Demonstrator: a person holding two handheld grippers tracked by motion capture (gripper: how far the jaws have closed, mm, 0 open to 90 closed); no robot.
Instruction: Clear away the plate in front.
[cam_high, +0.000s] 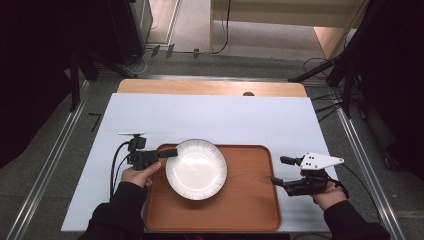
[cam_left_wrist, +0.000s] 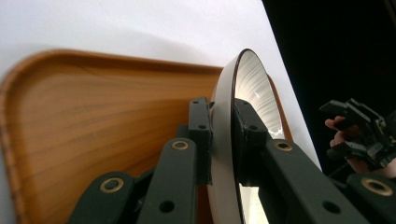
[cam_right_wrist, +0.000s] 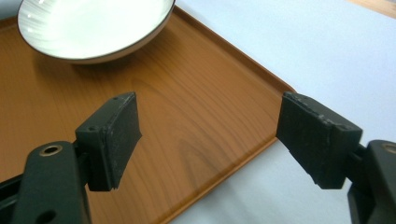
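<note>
In the high view a white plate (cam_high: 196, 169) sits over the left half of a wooden tray (cam_high: 240, 205), which lies on a white table (cam_high: 210, 115). The left gripper (cam_high: 170, 153) reaches in from the tray's left edge and meets the plate's rim, while the right gripper (cam_high: 278, 171) hovers just off the tray's right edge, apart from the plate. In the left gripper view the jaws are clamped on the plate (cam_left_wrist: 229, 140), one pad under the rim and one on the inner face; gripping the rim edge-on seems the only way two flat pads can hold so shallow a dish. The tray (cam_left_wrist: 84, 135) lies behind it, and the right gripper (cam_left_wrist: 359, 133) shows far off. Whether the plate rests on the tray or is raised off it I cannot tell. In the right gripper view the jaws stand wide apart with nothing between them, over the tray's (cam_right_wrist: 196, 121) near corner, and the plate (cam_right_wrist: 93, 28) lies beyond; it looks like it is waiting, perhaps to steady the tray.
</note>
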